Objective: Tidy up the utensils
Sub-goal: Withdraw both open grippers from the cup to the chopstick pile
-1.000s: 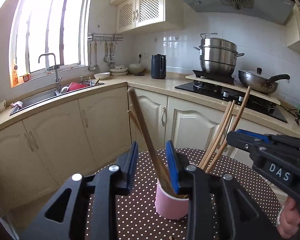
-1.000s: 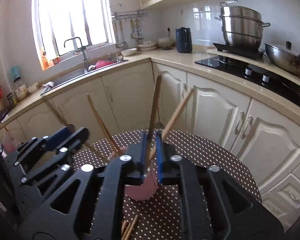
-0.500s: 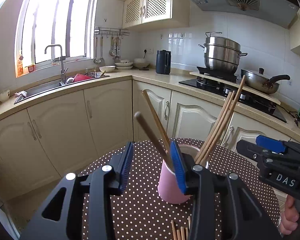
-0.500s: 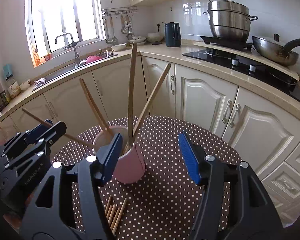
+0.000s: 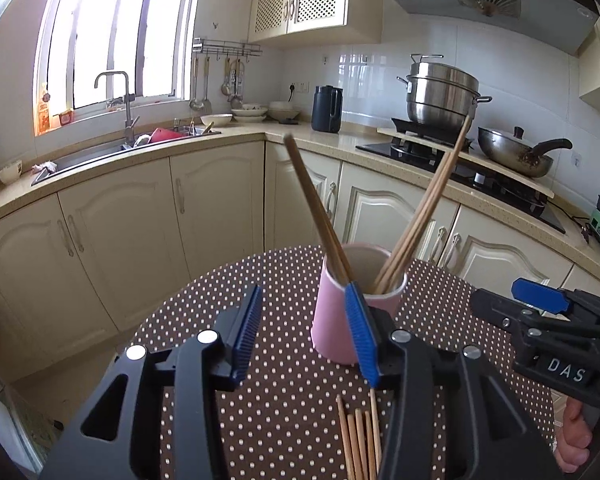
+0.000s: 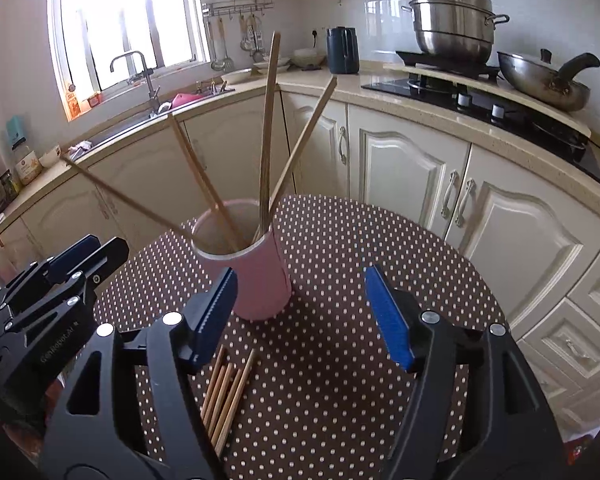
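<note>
A pink cup [image 5: 332, 320] [image 6: 260, 280] stands upright on a round table with a brown dotted cloth [image 5: 292, 384] [image 6: 340, 240]. Several wooden chopsticks [image 5: 312, 208] [image 6: 266, 128] lean in it, fanned to both sides. More loose chopsticks [image 5: 358, 440] [image 6: 228, 392] lie flat on the cloth in front of the cup. My left gripper [image 5: 303, 294] hovers just short of the cup, jaws opening, nothing between them. My right gripper [image 6: 302, 276] is beside the cup on its right, jaws opening wide and empty. Each gripper also shows in the other's view.
Cream cabinets and a beige counter curve behind the table, with a sink [image 5: 100, 152], a dark kettle [image 5: 327, 109], a steel pot [image 5: 440, 96] and a wok [image 5: 516, 152] on the stove. A hand [image 5: 576, 440] holds the right gripper at the lower right edge.
Both grippers let go of the chopsticks they held, which now rest in the cup. Their jaws spread apart and both drew back and lower, bringing the loose chopsticks into view.
</note>
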Demonstrator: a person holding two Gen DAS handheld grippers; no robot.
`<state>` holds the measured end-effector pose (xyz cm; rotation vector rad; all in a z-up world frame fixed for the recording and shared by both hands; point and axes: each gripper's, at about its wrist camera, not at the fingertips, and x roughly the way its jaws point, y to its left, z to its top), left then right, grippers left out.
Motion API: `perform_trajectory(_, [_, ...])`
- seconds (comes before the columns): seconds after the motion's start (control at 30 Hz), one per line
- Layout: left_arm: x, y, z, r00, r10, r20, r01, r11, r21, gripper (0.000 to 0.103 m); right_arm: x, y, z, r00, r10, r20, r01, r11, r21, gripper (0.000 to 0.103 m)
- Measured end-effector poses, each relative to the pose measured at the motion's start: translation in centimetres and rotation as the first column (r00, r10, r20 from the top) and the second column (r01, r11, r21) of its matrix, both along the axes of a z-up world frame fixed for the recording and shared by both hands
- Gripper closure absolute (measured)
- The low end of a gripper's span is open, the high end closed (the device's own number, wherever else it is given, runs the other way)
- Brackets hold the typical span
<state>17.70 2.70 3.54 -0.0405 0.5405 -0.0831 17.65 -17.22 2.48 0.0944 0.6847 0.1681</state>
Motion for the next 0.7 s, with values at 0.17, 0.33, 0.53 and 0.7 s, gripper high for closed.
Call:
perform_trajectory(0.17, [-1.2,0.3,-1.3,0.999,0.001,-0.033,-0.001,1.0,-0.006,0.057,-0.9,0.2,-1.2,1.0,0.004,-0.03,-0.004,1.0,-0.002,0.034])
perform_trajectory(0.33, [-2.0,0.9,-3.1,0.997,0.002,-0.081,-0.003,1.0,-0.015,0.056,-1.3,0.7,-3.0,0.997,0.005,-0.081,-0.006,1.0,-0.013,0.034])
perform_trajectory(0.53, [-2.5,1.6,-5.5,0.99,0.002,-0.141,-0.005,1.0,-0.016,0.056,-1.6,1.8,-5.8,0.988,0.016,-0.155,-0.021,0.999,-0.032,0.034])
perform_trajectory(0.7, [-2.9,2.3,-7.5,0.981,0.002,-0.192,-0.006,1.0,-0.024,0.055,-1.7,2.9,-7.9,0.977,0.036,-0.209,-0.048,0.997,-0.053,0.034])
